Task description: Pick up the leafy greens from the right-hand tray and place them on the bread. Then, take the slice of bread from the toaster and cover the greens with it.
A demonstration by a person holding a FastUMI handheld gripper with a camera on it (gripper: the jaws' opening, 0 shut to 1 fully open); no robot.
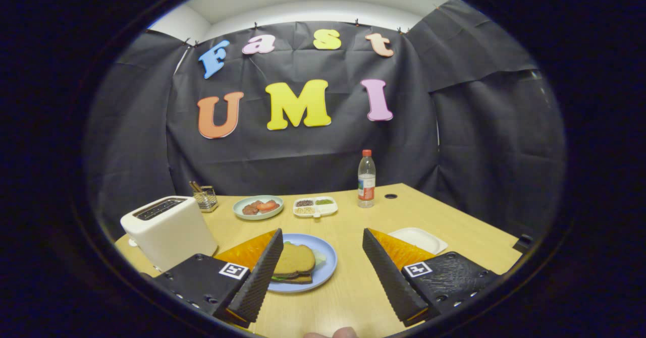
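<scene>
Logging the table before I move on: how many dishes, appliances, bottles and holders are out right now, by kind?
Dishes: 4 (blue plate with the sandwich, green plate, divided tray, white tray)
Toasters: 1 (toaster)
Bottles: 1 (water bottle)
Utensil holders: 1 (mesh holder)
Total: 7
The tongs are open, holding nothing.

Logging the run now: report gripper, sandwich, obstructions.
Gripper open, holding nothing. Bread stacked over greens on blue plate, beside one finger. Toaster beyond it.
</scene>
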